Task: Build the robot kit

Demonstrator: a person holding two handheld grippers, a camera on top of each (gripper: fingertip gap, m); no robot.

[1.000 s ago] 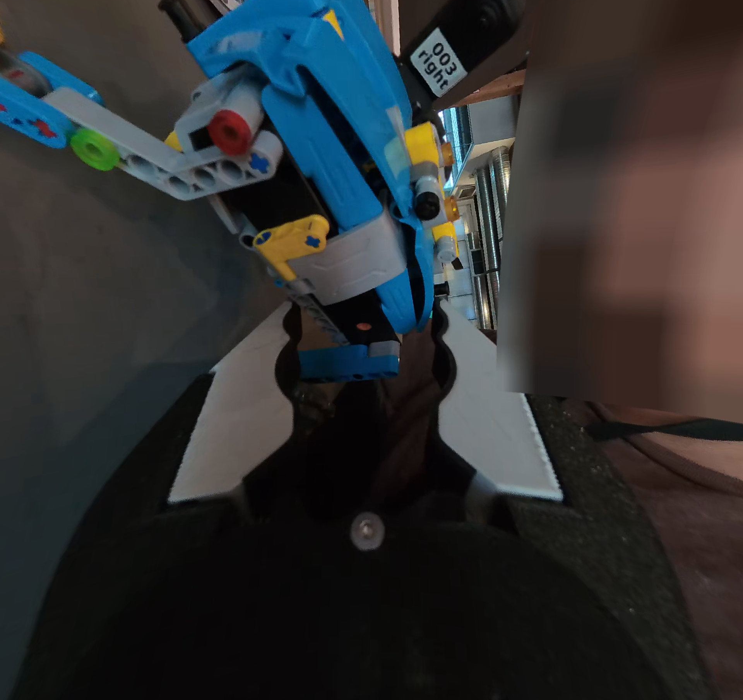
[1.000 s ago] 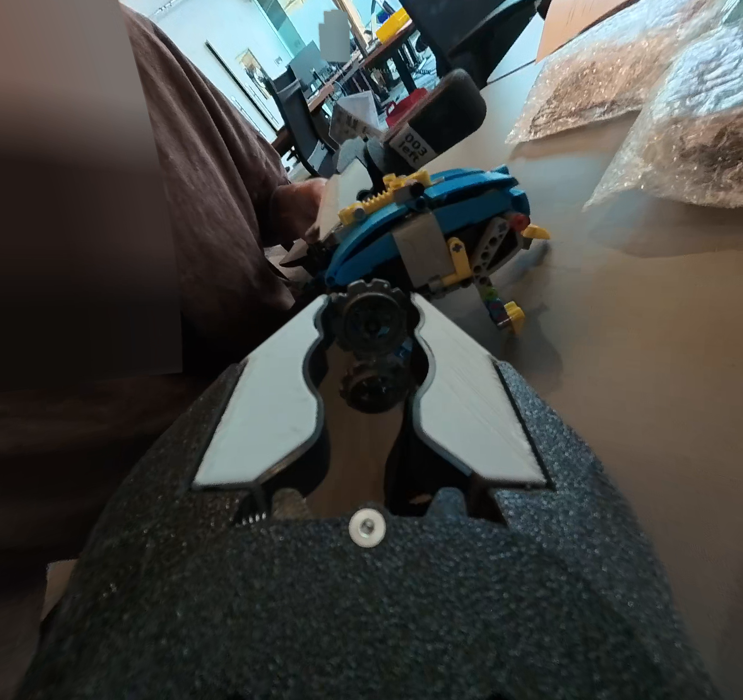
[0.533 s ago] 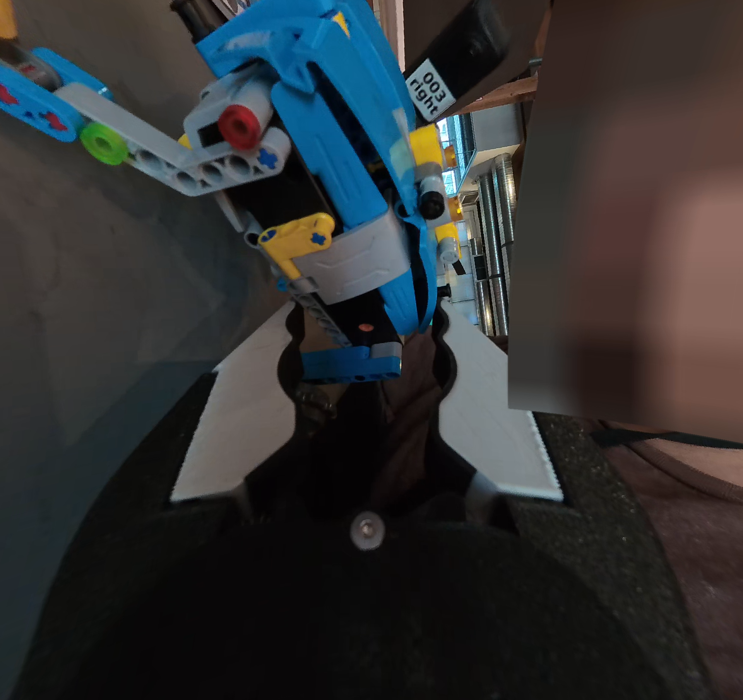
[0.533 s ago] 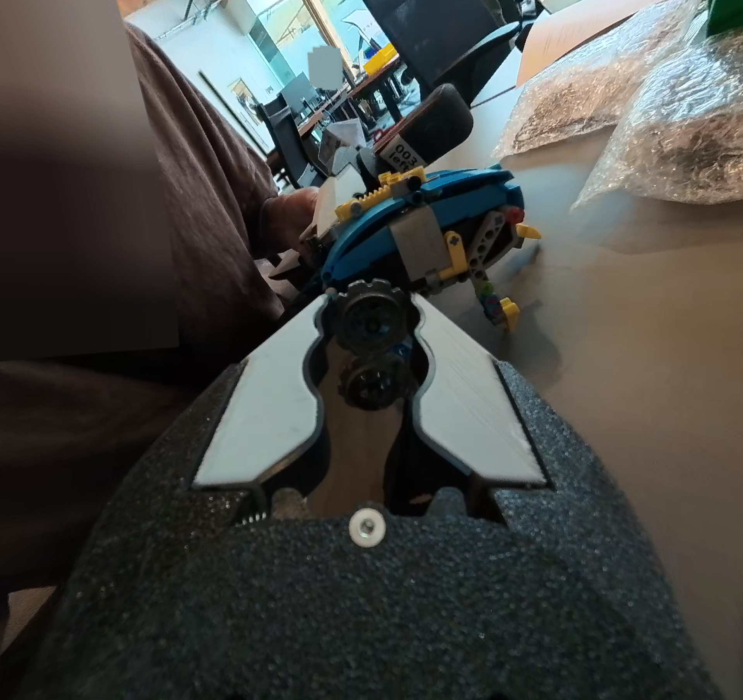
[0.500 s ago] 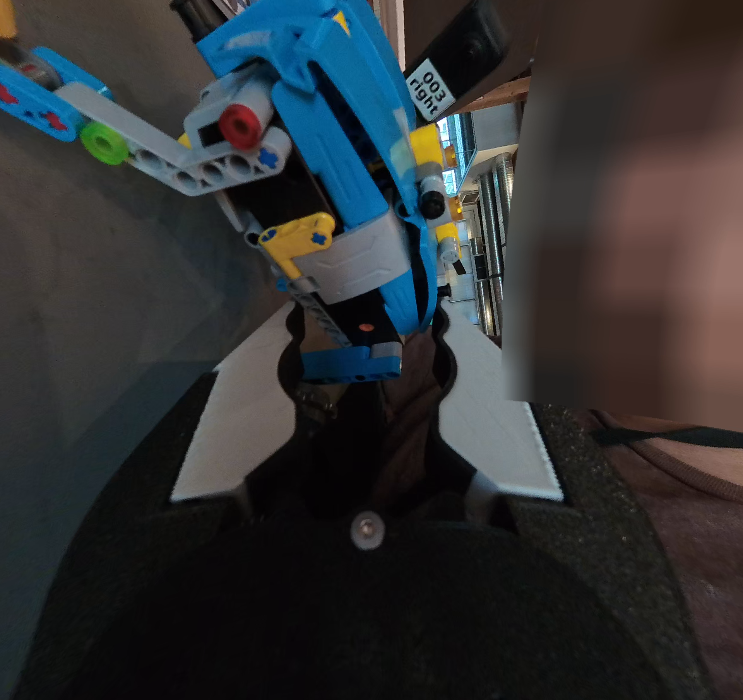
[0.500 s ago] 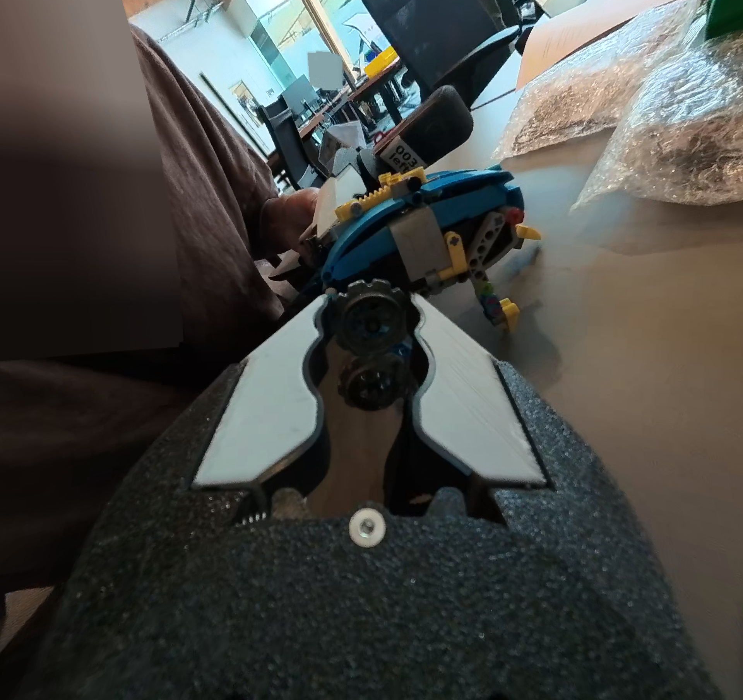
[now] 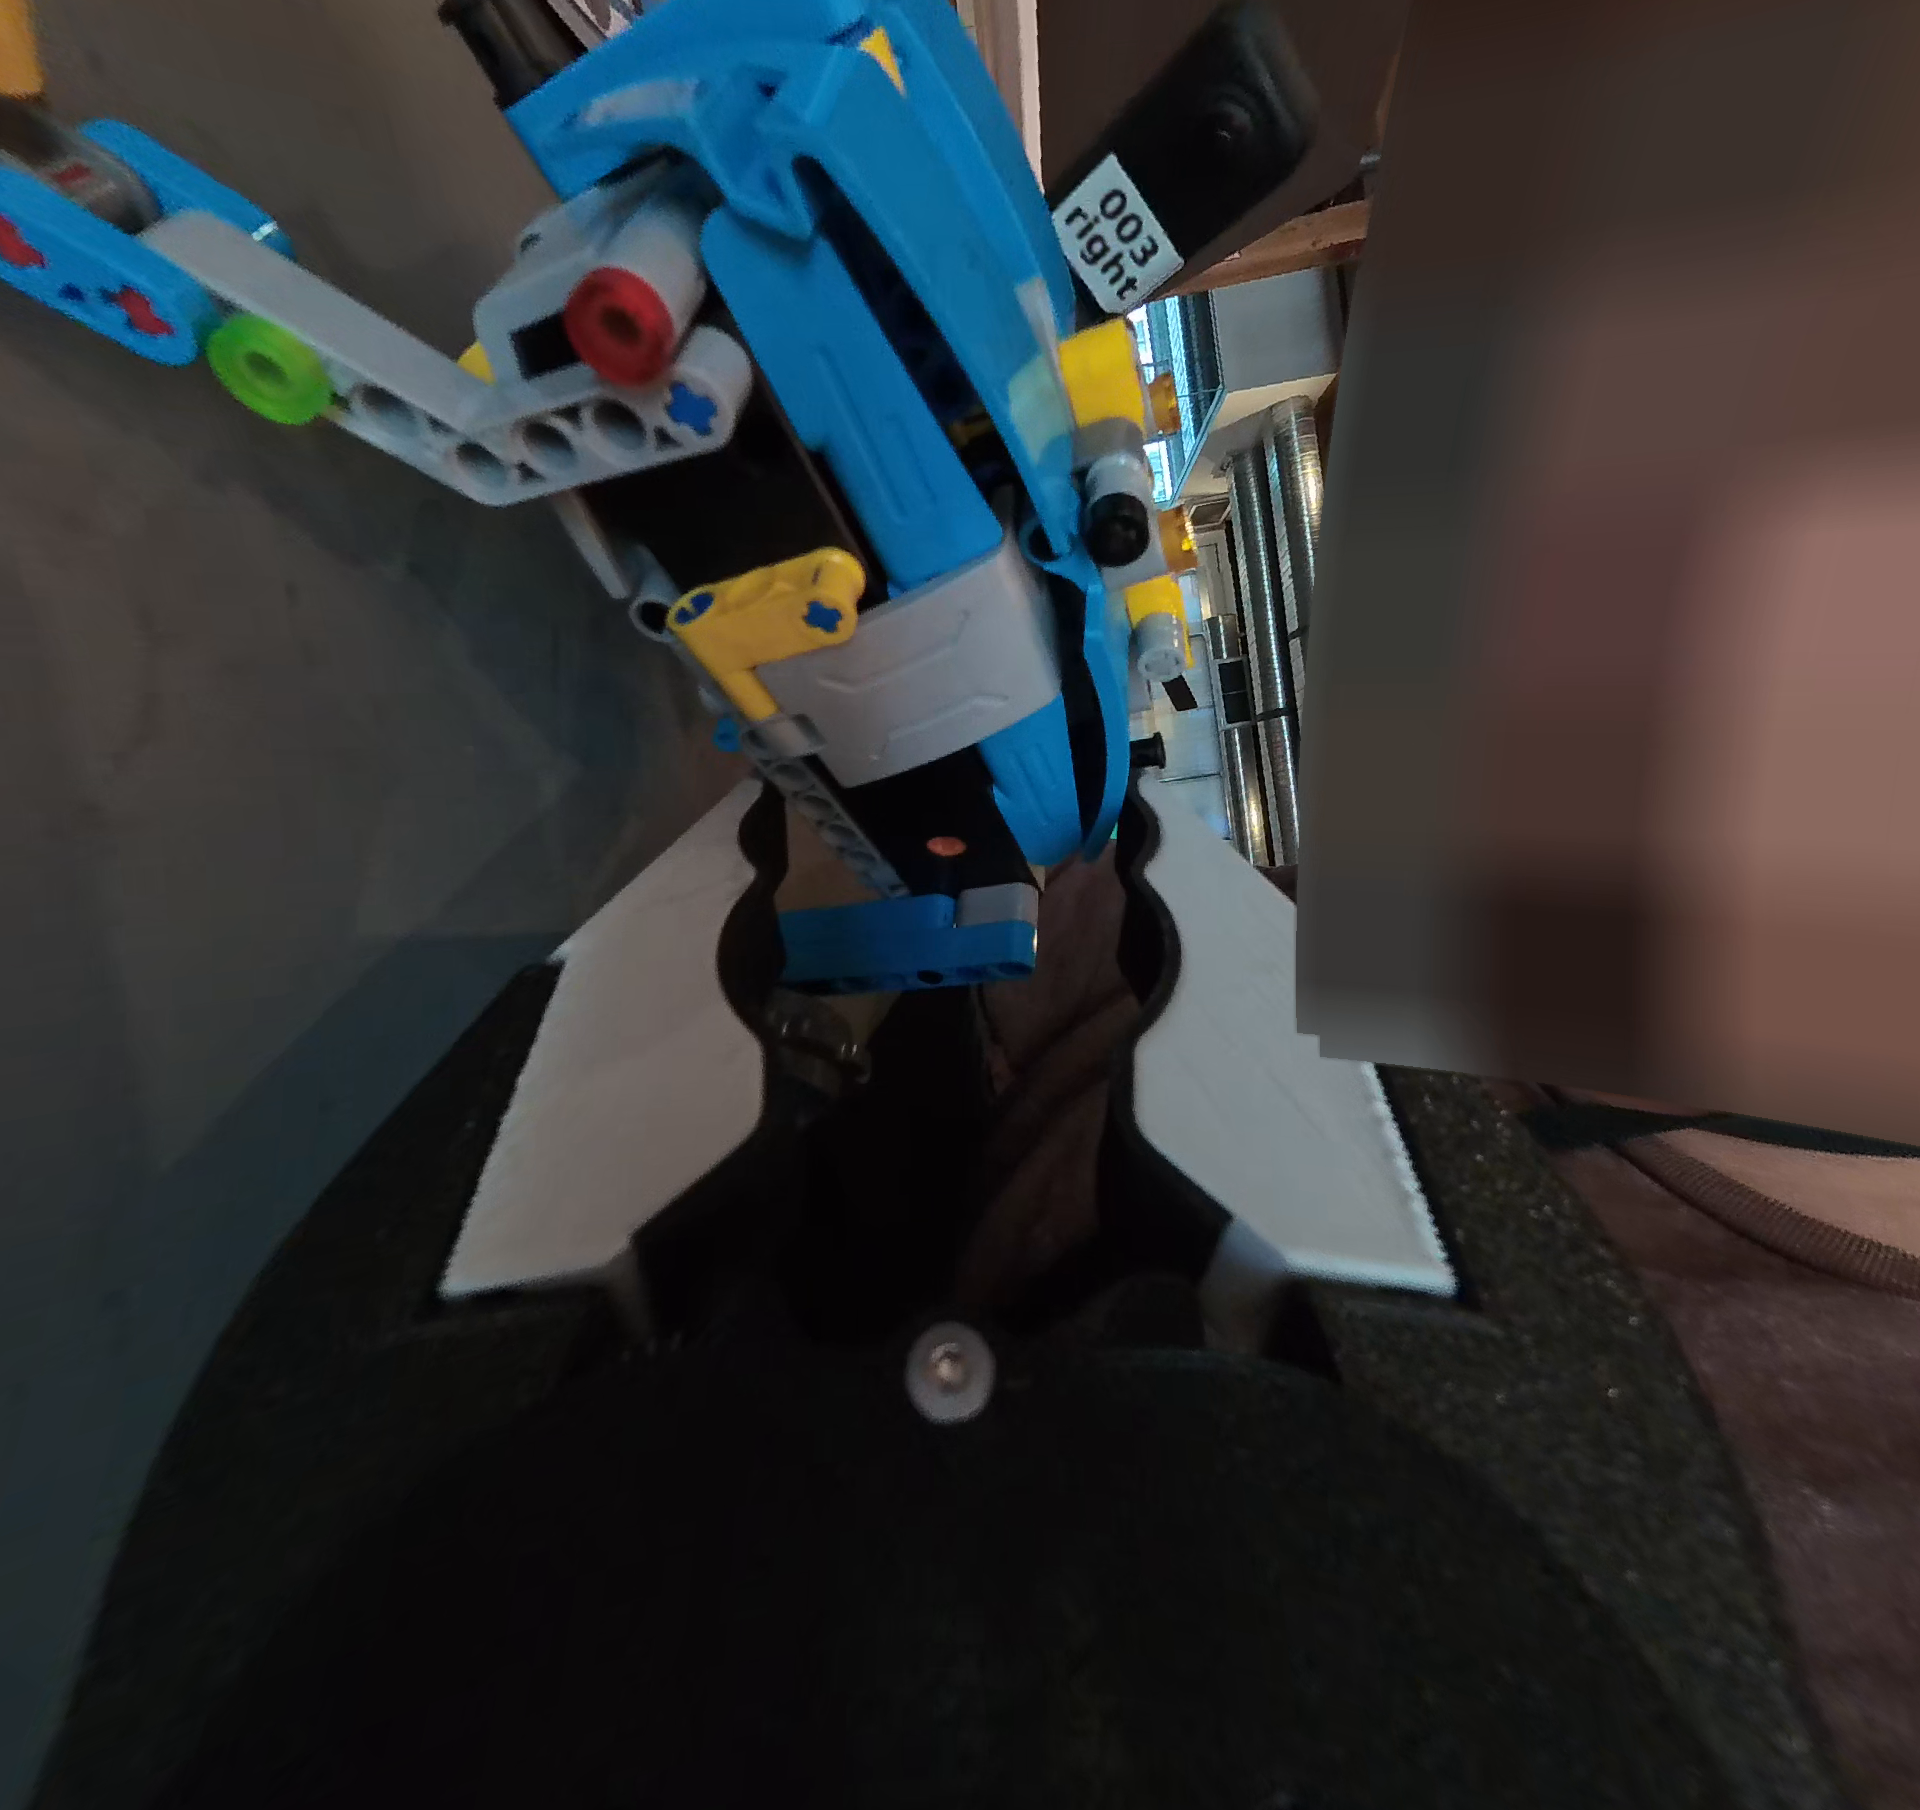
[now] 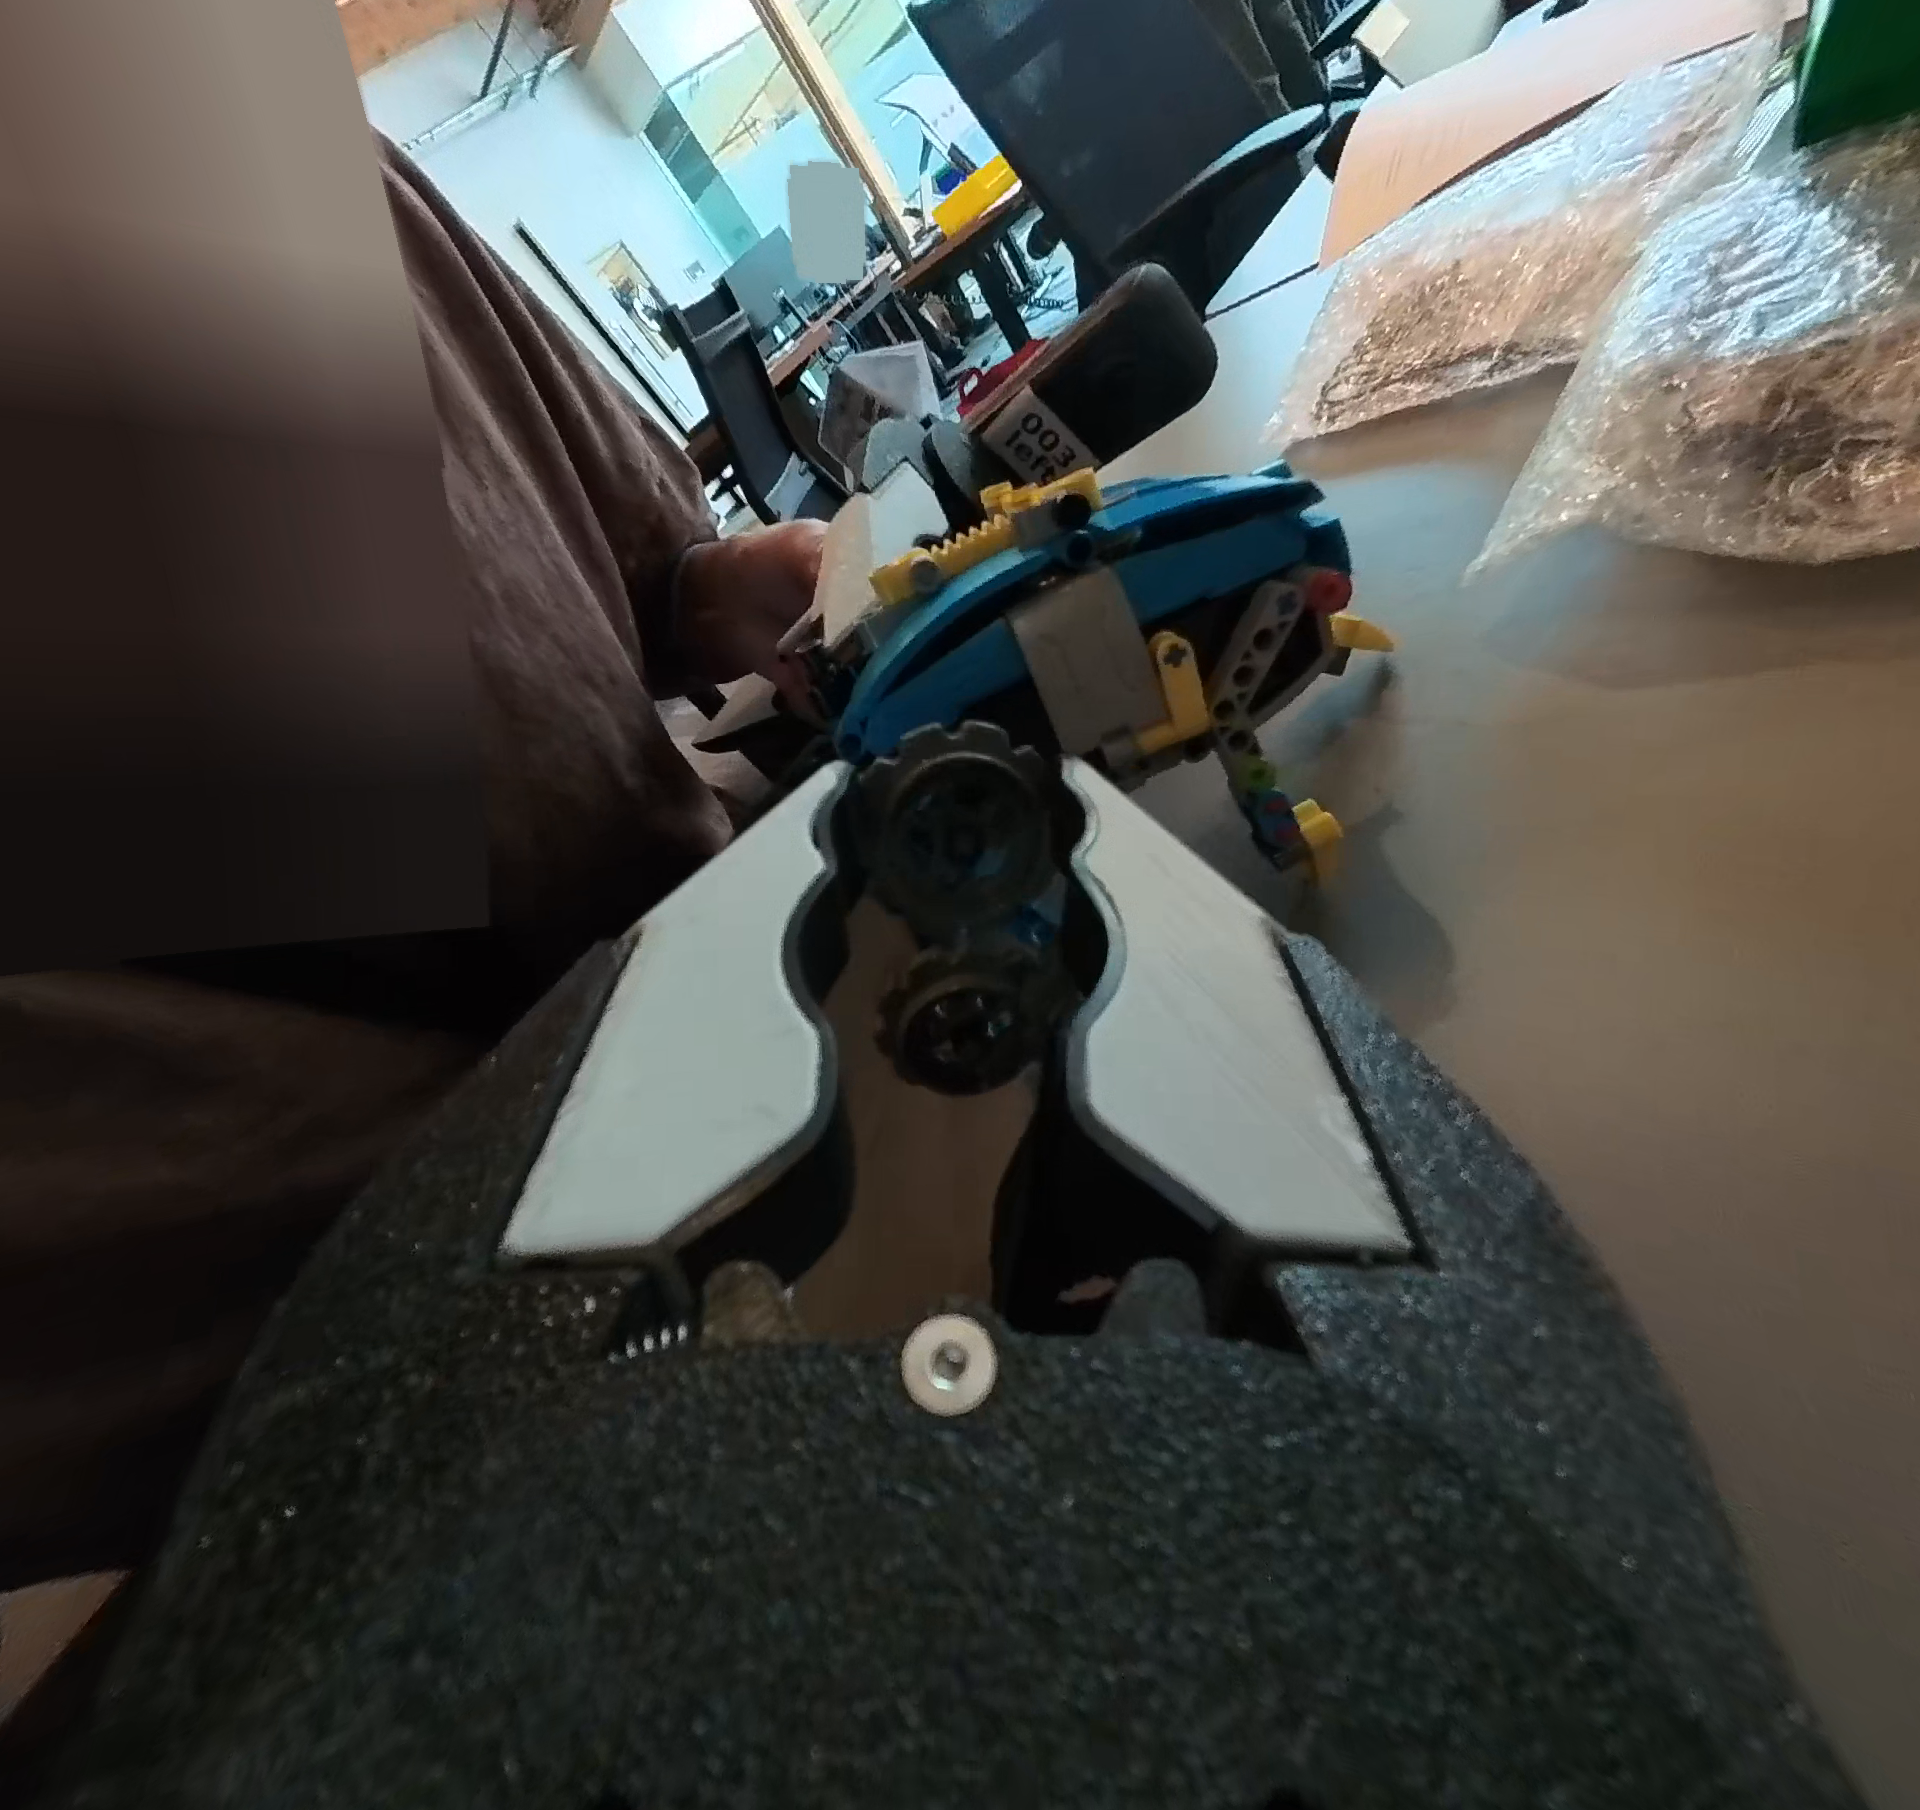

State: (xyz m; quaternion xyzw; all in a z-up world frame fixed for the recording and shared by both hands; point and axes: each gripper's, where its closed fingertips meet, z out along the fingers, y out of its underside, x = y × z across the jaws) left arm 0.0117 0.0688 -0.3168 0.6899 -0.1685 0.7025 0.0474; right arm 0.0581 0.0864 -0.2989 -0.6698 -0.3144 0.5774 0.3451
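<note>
A blue brick-built model (image 7: 831, 430) with grey, yellow and red parts fills the left wrist view. My left gripper (image 7: 945, 815) is shut on its narrow tail end, one finger on each side. A grey beam (image 7: 416, 410) with a green pin reaches from the model toward the table (image 7: 208, 773). In the right wrist view the model (image 8: 1091, 617) stands on the table (image 8: 1610, 1085), with the left gripper's body (image 8: 1122, 368) behind it. My right gripper (image 8: 956, 794) is shut on a pair of dark grey gear wheels (image 8: 961, 830), just short of the model's near end.
Two bubble-wrap bags (image 8: 1714, 389) lie at the right, with a cardboard sheet (image 8: 1507, 98) and a green box (image 8: 1860, 15) behind them. A person's brown sleeve (image 8: 551, 534) is at the left. An office chair (image 8: 1091, 98) stands beyond the table. The right gripper's black body (image 7: 1216, 150) shows behind the model. Left tips to right tips: about 6 cm.
The right wrist view has tilted a little, so the model sits slightly higher and farther right in it. Both grips are unchanged, and the left wrist view is almost the same.
</note>
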